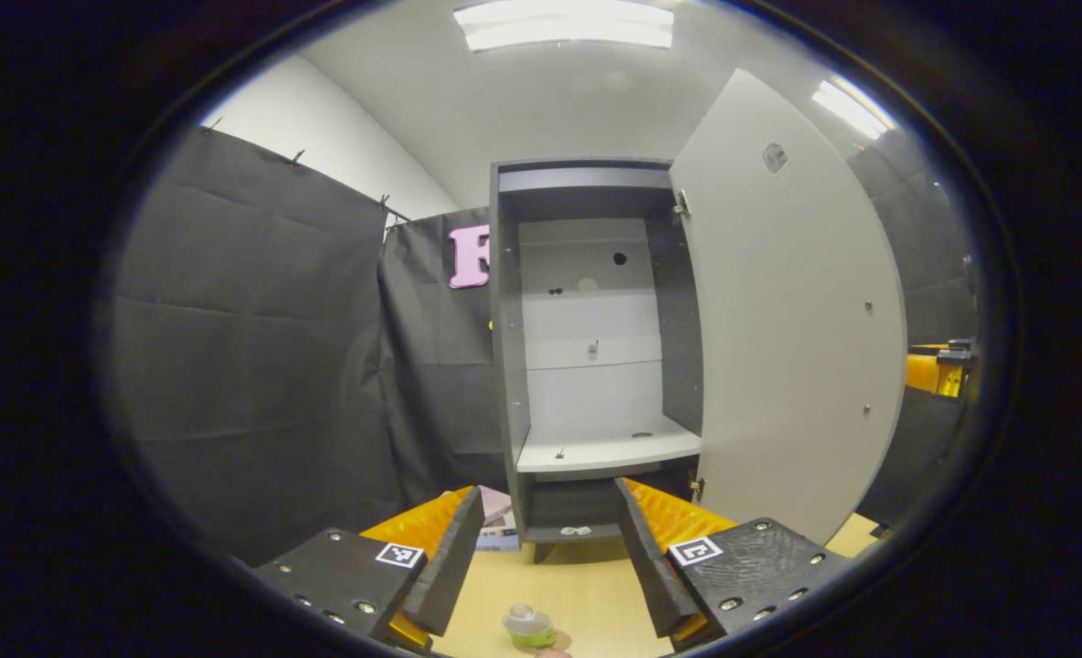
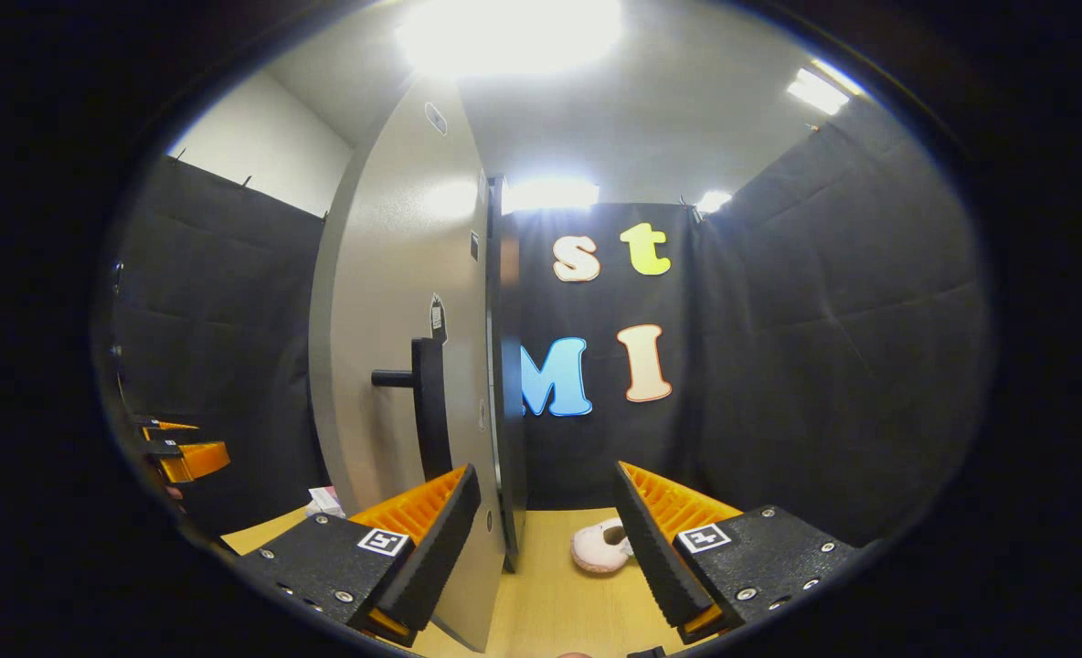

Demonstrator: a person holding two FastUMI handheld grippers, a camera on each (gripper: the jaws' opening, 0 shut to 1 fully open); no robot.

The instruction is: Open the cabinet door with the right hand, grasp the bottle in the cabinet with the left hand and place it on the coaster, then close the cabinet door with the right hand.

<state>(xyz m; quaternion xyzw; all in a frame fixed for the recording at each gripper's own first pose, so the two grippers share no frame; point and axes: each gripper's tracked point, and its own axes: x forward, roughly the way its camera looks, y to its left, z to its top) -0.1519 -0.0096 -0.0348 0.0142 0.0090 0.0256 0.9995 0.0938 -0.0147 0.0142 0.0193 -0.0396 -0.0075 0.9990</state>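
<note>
Nearby, cabinet door (image 2: 395, 366) open, bottle (image 1: 528, 626) on table (image 1: 587, 585).

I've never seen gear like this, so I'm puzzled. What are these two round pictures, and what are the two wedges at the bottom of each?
A person holds a two-finger gripper in each hand, and a fisheye camera rides on each one. The wedges are that gripper's own jaws. The left gripper view looks past the left gripper, jaws open and holding nothing, into an open cabinet. A small bottle stands on the wooden table below. The right gripper view looks past the right gripper, also open and empty, at the swung-out cabinet door and its dark handle.
</note>
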